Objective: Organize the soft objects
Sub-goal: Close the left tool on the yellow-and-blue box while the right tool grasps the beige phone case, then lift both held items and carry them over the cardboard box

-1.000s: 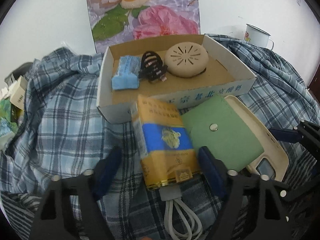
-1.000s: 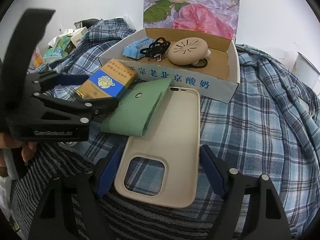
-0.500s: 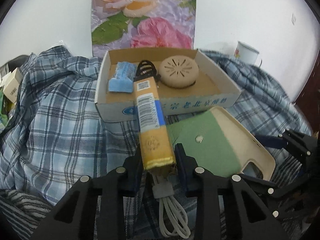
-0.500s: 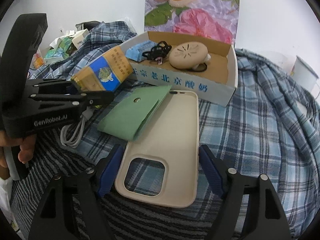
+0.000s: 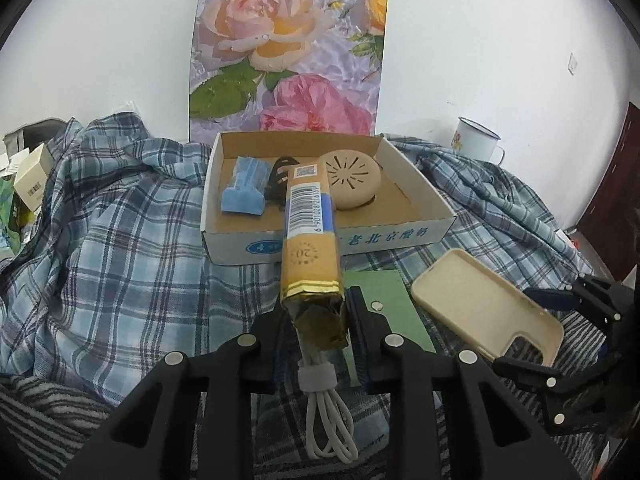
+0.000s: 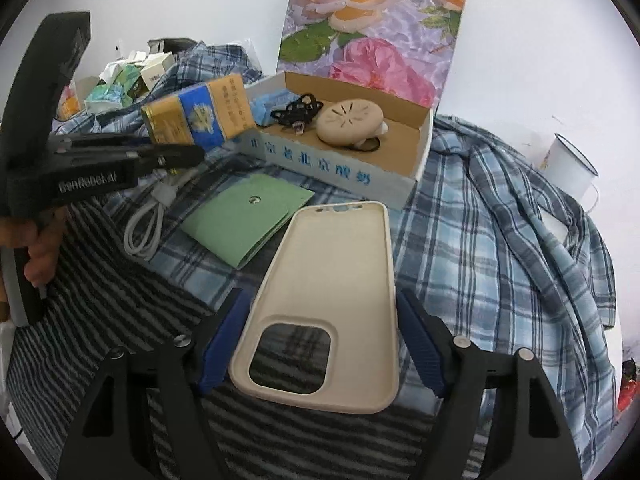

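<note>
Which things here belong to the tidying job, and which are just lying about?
Job: pack in the closing left jaws; phone case between the right jaws; green pouch; cable; box.

Lying about: mug; flower picture; plaid shirt.

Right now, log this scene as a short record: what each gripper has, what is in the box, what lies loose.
left gripper: closing, fingers clamped on yellow-and-blue soft pack, lifted off the cloth
right gripper: closing, beige silicone phone case between its fingers, tilted up
white cardboard box: blue folded cloth, black hair tie, round beige vented puck
loose on plaid cloth: green snap pouch, white coiled cable
</note>
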A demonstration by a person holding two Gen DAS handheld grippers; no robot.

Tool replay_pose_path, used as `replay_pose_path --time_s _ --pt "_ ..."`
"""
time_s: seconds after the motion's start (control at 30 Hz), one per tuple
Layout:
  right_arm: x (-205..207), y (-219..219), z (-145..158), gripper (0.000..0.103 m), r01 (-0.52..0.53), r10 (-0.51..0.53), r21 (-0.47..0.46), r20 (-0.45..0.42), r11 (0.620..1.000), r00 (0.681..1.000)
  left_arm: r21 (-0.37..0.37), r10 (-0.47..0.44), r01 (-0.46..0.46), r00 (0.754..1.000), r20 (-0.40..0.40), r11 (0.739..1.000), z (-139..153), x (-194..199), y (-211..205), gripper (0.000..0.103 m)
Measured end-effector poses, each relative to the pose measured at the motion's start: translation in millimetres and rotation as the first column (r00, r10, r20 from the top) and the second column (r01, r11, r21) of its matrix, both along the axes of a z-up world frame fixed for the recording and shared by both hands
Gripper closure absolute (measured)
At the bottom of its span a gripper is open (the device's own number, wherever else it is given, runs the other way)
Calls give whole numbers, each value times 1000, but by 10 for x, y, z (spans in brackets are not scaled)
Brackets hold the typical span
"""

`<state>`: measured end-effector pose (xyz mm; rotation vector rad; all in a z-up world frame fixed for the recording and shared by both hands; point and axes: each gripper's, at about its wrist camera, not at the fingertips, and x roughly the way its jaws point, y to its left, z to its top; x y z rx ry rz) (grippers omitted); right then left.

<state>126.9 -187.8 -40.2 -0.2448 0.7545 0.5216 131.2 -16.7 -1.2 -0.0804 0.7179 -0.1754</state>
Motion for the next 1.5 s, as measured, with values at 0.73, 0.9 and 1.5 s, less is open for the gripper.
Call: replay_pose_path --time_s 0.73,0.9,1.5 --pt "48 9 -88 31 49 -50 -29 -3 998 999 -1 -9 9 999 39 1000 109 -103 -6 75" --pt "-105 -78 131 31 69 -74 42 113 997 991 8 -14 14 998 66 1000 221 -197 -62 75" --pt "-371 -76 597 31 15 -45 122 256 992 966 6 9 -9 993 122 1000 518 -441 -12 79"
